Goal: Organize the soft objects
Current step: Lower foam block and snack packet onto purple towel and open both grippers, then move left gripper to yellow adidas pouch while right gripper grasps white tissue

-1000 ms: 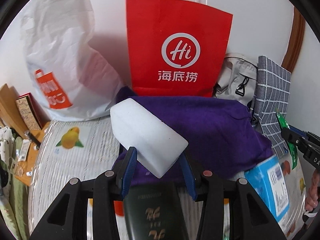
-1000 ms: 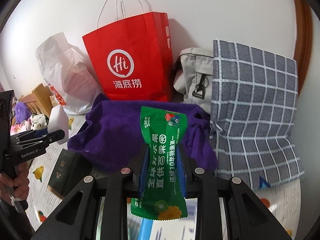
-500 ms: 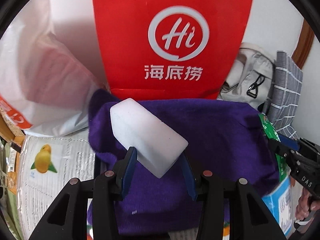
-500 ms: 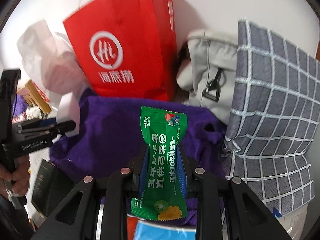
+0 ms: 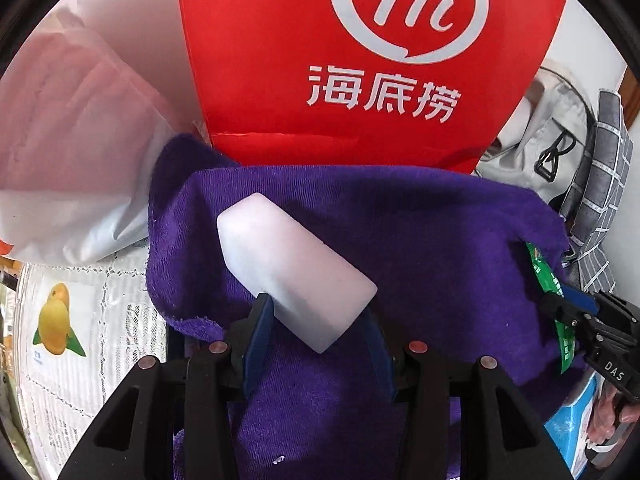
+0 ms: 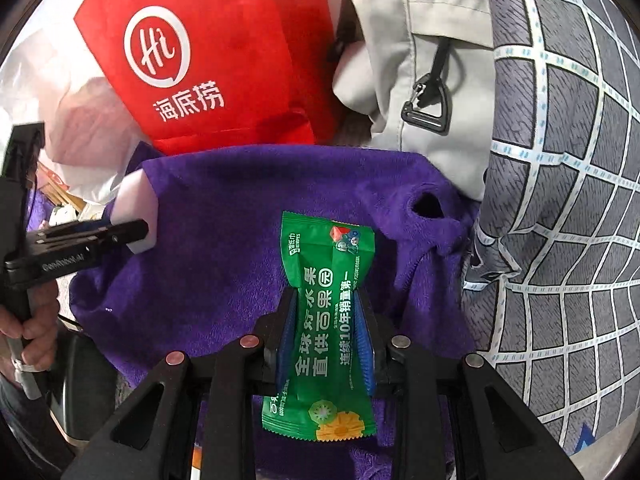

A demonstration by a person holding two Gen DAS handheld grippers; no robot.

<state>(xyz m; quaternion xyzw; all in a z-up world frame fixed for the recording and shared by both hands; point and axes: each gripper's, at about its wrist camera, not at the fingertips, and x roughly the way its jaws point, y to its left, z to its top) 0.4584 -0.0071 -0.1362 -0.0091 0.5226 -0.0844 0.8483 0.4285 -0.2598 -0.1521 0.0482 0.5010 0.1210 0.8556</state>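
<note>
Two soft items hang over a purple towel (image 5: 420, 240), neither yet set down. In the left wrist view, the left hand-held gripper (image 5: 316, 332) is clamped on a white foam block (image 5: 292, 276) at centre frame, the block jutting up and to the left above the towel; whether it touches the cloth cannot be told. In the right wrist view, the right hand-held gripper (image 6: 326, 328) pinches a green snack packet (image 6: 326, 320) at its waist, lower centre of the frame, and its jaws are opening slightly with the packet between the pads. The towel lies spread across the middle of both frames, in front of a red paper bag (image 5: 372, 60) at top, a white plastic bag (image 5: 80, 152) at upper left, a grey bag (image 6: 416, 72) and a checked cloth (image 6: 560, 200) at right. A fruit-print cover on the bench (image 5: 80, 320) shows at lower left.

Judged from this, the task sits midway: both items are gathered and brought over the towel, apparently the collecting spot. Releasing them remains. Whether other soft items await sorting cannot be told.
</note>
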